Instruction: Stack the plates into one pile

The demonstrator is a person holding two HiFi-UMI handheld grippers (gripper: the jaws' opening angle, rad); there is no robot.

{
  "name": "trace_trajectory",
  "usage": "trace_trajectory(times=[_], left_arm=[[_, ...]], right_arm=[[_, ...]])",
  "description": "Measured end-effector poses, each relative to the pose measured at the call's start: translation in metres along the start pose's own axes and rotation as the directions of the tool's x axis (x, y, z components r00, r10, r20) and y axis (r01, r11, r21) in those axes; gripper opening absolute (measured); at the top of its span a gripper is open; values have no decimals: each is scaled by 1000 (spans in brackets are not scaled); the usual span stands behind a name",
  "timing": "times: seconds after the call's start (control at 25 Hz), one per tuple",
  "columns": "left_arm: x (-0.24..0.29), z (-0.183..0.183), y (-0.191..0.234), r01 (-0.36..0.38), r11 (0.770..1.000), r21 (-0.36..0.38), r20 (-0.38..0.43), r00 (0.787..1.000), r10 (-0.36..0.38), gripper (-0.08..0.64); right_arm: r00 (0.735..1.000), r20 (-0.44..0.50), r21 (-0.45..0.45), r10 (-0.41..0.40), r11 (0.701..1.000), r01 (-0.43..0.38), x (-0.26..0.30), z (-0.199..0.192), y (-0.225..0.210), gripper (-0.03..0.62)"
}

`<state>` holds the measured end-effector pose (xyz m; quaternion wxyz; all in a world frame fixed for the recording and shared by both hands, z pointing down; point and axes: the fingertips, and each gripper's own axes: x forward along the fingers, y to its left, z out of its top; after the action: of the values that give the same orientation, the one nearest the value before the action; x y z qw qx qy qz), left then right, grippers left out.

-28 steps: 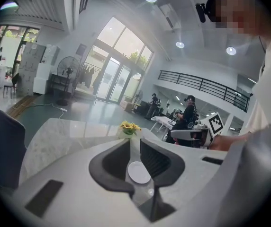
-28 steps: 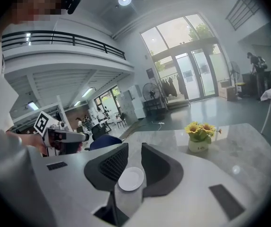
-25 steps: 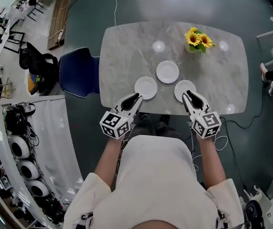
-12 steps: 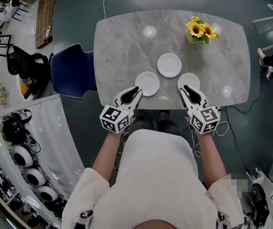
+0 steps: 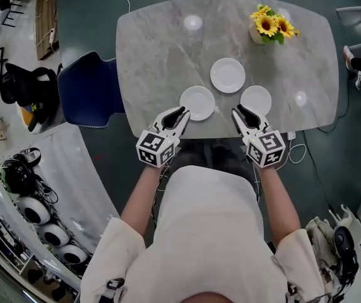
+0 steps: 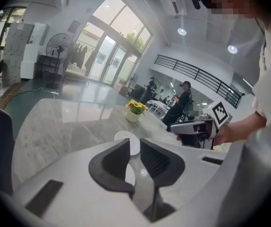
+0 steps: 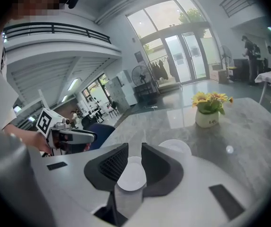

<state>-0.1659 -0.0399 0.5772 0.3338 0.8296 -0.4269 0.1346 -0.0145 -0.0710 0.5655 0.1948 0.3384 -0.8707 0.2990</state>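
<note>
Three white plates lie apart on the marble table: a left plate, a middle plate farther back, and a right plate. My left gripper hovers at the near edge just short of the left plate, open with nothing between its jaws. In the left gripper view the left gripper shows the left plate through the gap. My right gripper hangs open just before the right plate. The right gripper frames that right plate, with the middle plate beyond.
A vase of sunflowers stands at the table's far right, also in the right gripper view as the vase. A blue chair sits at the table's left side. A cable trails on the floor to the right.
Both grippers have come down and forward to the table's near edge, ending closer to the left and right plates. Their jaws keep the same gap.
</note>
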Motion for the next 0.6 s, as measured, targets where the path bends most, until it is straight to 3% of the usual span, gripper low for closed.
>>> trace_trajectory(times=[0.6], left_arm=[[51, -78, 66, -22, 999, -29, -171, 985, 17, 74]], right_arm=[[988, -150, 78, 21, 997, -10, 85, -80, -17, 106]])
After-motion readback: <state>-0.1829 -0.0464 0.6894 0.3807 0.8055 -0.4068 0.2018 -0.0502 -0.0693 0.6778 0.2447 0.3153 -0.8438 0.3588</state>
